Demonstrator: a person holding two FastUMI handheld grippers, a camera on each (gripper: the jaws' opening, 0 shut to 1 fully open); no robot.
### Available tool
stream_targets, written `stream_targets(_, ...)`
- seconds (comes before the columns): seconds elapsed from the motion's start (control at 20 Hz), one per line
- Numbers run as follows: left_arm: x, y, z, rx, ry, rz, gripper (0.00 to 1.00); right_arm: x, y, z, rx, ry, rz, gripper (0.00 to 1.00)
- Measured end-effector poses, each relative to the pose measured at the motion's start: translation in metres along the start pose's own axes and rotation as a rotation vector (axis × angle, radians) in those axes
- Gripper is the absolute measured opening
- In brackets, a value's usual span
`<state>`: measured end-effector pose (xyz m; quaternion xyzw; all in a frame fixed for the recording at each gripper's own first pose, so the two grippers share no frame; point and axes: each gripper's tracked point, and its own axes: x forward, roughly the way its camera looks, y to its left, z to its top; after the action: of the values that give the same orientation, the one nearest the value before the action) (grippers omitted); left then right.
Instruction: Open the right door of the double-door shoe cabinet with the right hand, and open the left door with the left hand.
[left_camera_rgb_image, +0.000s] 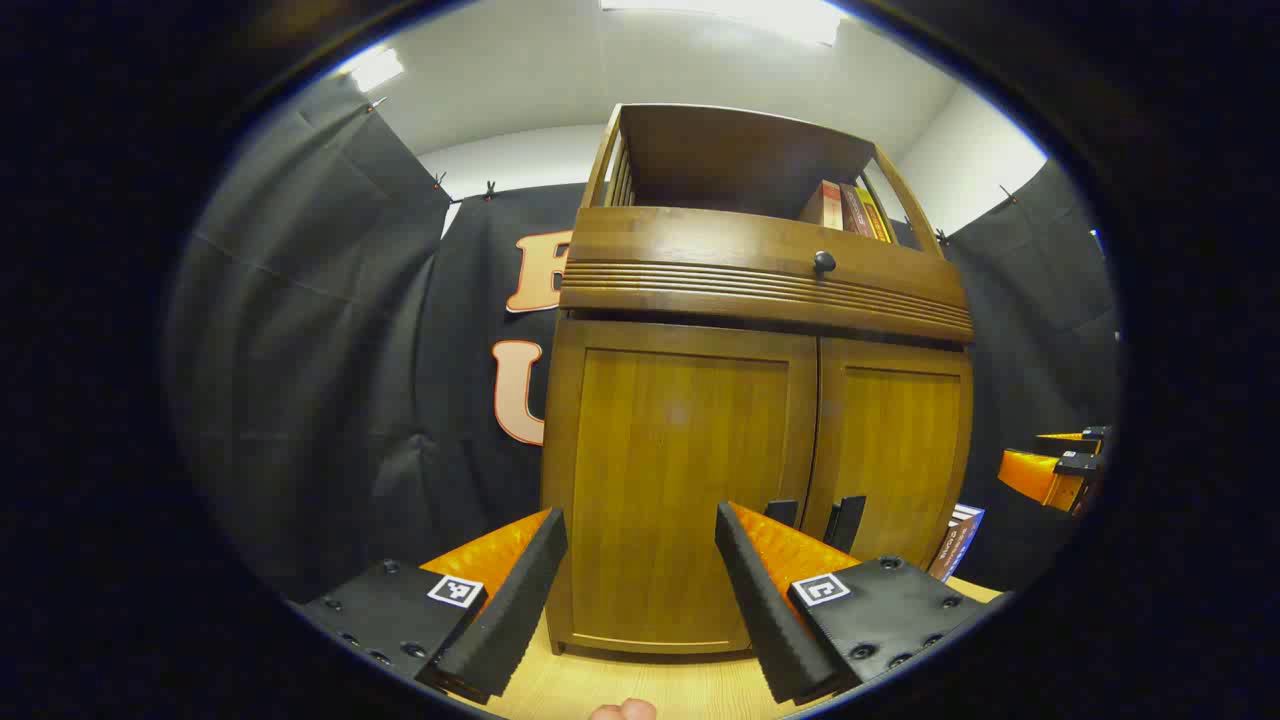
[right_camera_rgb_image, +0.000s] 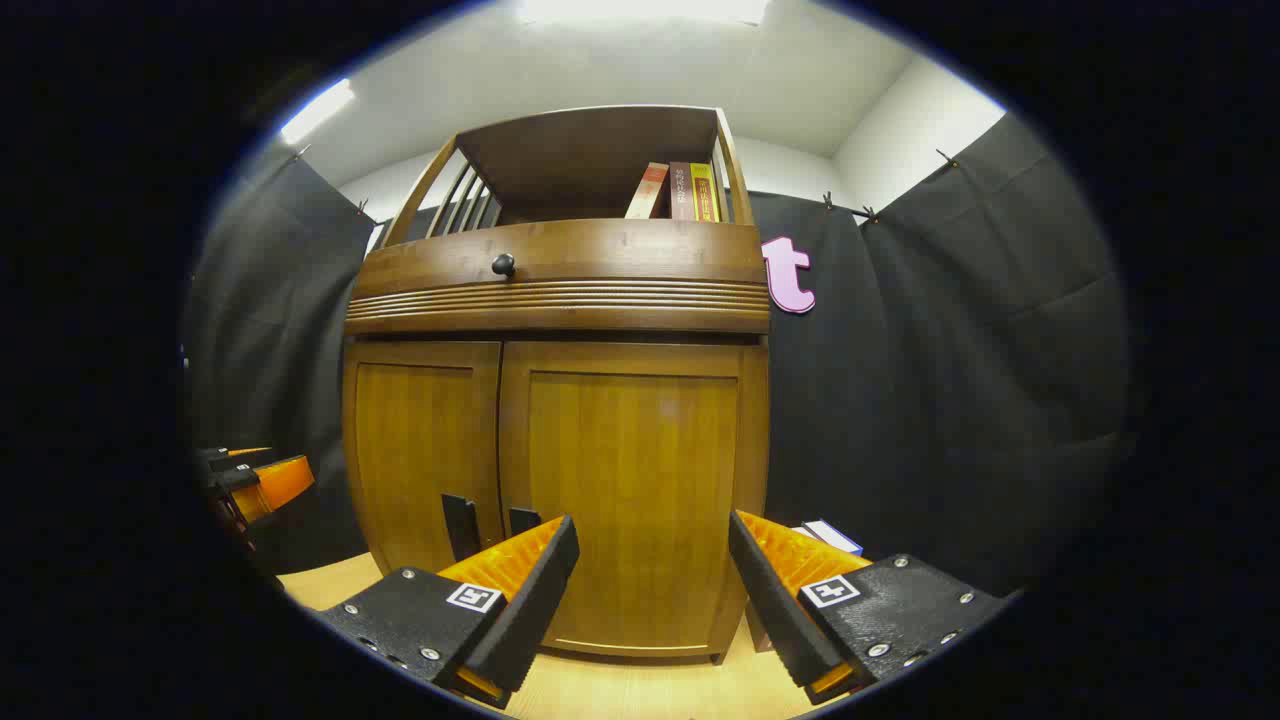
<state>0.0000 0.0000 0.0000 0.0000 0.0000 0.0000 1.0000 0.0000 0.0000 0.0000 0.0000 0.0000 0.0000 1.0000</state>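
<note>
The wooden shoe cabinet stands close ahead with both doors closed. In the left gripper view its left door (left_camera_rgb_image: 680, 480) fills the middle and its right door (left_camera_rgb_image: 895, 450) lies beyond, with two dark handles (left_camera_rgb_image: 845, 520) low at the seam. My left gripper (left_camera_rgb_image: 640, 515) is open in front of the left door, holding nothing. In the right gripper view the right door (right_camera_rgb_image: 635, 490) faces me beside the left door (right_camera_rgb_image: 420, 460), and the handles (right_camera_rgb_image: 460, 525) show just left of my fingers. My right gripper (right_camera_rgb_image: 654, 525) is open and empty before the right door.
A drawer with a round black knob (left_camera_rgb_image: 824, 262) sits above the doors, and books (right_camera_rgb_image: 680, 190) stand on the open top shelf. A small box (right_camera_rgb_image: 830, 537) lies right of the cabinet on the light wooden surface (left_camera_rgb_image: 640, 690). Black cloth walls close in behind and on both sides.
</note>
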Motion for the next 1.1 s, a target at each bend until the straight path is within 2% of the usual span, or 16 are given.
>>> stream_targets(0.2, 0.01, -0.007, -0.015, -0.007, 0.038, -0.011, 0.94, 0.011, -0.007, -0.017, 0.005, -0.001, -0.029, 0.93)
stream_targets(0.35, 0.019, -0.009, -0.022, -0.052, 0.035, -0.031, 0.94, 0.023, -0.007, -0.031, 0.002, 0.029, -0.039, 0.93)
stream_targets(0.55, 0.024, -0.004, -0.021, -0.043, 0.021, -0.017, 0.94, 0.025, 0.006, -0.026, 0.049, 0.013, -0.005, 0.93)
stream_targets(0.85, 0.024, -0.007, -0.018, -0.028, 0.017, -0.032, 0.95, 0.027, 0.005, -0.02, 0.054, 0.0, -0.028, 0.93)
stream_targets(1.1, 0.026, -0.011, -0.019, -0.015, 0.023, -0.031, 0.95, 0.024, 0.021, -0.018, 0.082, -0.024, 0.006, 0.93)
